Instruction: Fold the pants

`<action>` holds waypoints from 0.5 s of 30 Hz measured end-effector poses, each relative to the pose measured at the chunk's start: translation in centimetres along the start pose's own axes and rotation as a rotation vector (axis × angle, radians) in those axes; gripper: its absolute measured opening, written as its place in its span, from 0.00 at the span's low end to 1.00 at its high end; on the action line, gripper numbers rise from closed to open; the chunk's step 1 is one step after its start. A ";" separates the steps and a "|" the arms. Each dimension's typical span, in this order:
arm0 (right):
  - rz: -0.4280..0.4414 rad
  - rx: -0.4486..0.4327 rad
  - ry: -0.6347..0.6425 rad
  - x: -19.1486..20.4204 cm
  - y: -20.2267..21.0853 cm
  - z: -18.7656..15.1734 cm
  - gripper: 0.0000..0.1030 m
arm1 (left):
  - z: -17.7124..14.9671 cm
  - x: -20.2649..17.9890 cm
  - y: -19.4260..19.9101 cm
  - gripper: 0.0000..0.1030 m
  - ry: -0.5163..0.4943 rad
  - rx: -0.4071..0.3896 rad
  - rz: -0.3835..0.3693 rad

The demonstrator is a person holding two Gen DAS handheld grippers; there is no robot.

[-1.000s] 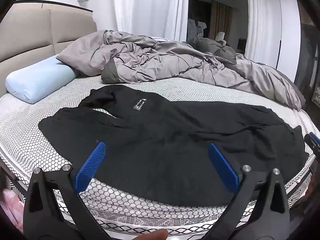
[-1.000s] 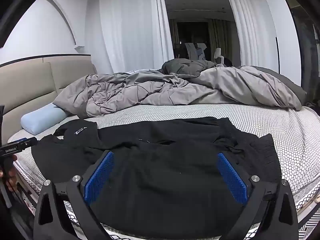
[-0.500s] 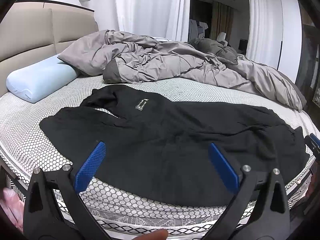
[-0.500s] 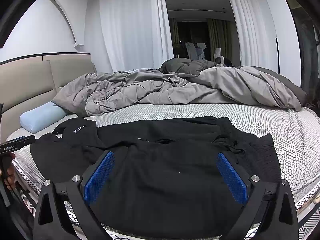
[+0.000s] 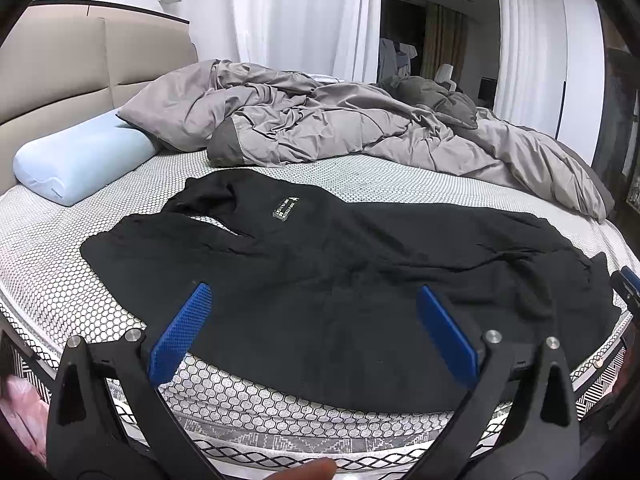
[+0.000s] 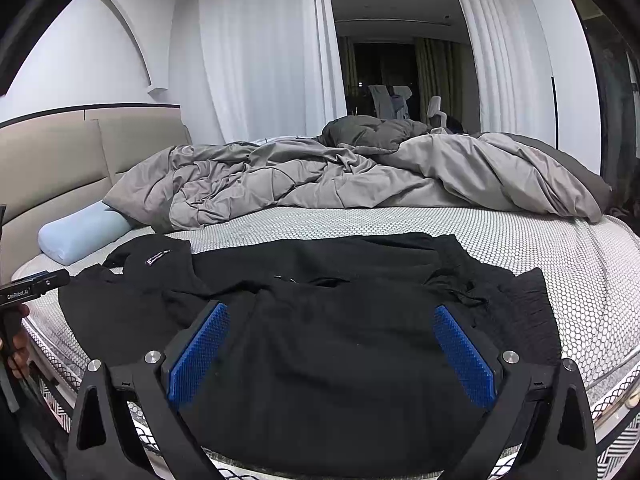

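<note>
Black pants (image 5: 340,272) lie spread along the near edge of the bed, legs to the left, a small white label (image 5: 285,209) on the far leg. They also show in the right wrist view (image 6: 320,320), with the waistband at the right. My left gripper (image 5: 312,320) is open and empty, held just above the near edge over the legs. My right gripper (image 6: 330,340) is open and empty, above the pants' waist part. The left gripper's body (image 6: 32,286) shows at the left edge of the right wrist view.
A crumpled grey duvet (image 5: 340,128) covers the far half of the bed. A light blue pillow (image 5: 80,164) lies at the far left by the beige headboard (image 5: 60,68). The honeycomb-pattern mattress cover (image 5: 60,280) shows around the pants. White curtains (image 6: 260,60) hang behind.
Both grippers have drawn slightly back and up; the pants look a little farther away. The jaws stay open and the pants have not moved.
</note>
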State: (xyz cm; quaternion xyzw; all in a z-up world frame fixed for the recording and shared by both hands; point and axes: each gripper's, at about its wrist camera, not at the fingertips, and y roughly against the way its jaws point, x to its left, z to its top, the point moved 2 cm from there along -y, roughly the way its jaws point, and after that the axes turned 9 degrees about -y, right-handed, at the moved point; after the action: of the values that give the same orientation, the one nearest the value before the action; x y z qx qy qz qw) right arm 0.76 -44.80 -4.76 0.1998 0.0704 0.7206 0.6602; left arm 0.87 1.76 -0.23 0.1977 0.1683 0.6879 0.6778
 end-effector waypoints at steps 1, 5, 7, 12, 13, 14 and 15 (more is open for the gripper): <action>0.000 0.002 0.000 0.0 0.0 0.0 1.00 | 0.0 -0.1 0.0 0.99 -0.001 0.001 0.000; 0.000 0.001 0.000 0.0 0.0 0.0 1.00 | 0.1 -0.1 -0.1 0.99 -0.001 0.004 0.001; 0.000 0.002 0.000 0.0 -0.1 0.0 1.00 | 0.1 0.0 -0.1 0.99 -0.002 0.000 0.001; -0.001 0.002 0.000 0.0 0.0 0.0 1.00 | 0.1 0.1 -0.2 0.99 -0.001 0.001 0.001; -0.001 0.003 0.000 0.0 -0.1 0.0 1.00 | 0.1 0.1 -0.2 0.99 -0.001 0.000 -0.001; -0.001 0.002 -0.001 -0.1 -0.1 0.0 1.00 | 0.0 0.0 -0.2 0.99 -0.001 -0.001 -0.002; -0.001 0.001 0.000 -0.1 -0.1 0.0 1.00 | 0.0 0.1 -0.3 0.99 -0.002 -0.002 0.000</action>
State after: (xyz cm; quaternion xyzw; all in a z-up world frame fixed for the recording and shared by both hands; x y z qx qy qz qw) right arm 0.81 -44.84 -4.83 0.2000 0.0709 0.7203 0.6604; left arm 1.13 1.81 -0.33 0.1977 0.1668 0.6877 0.6784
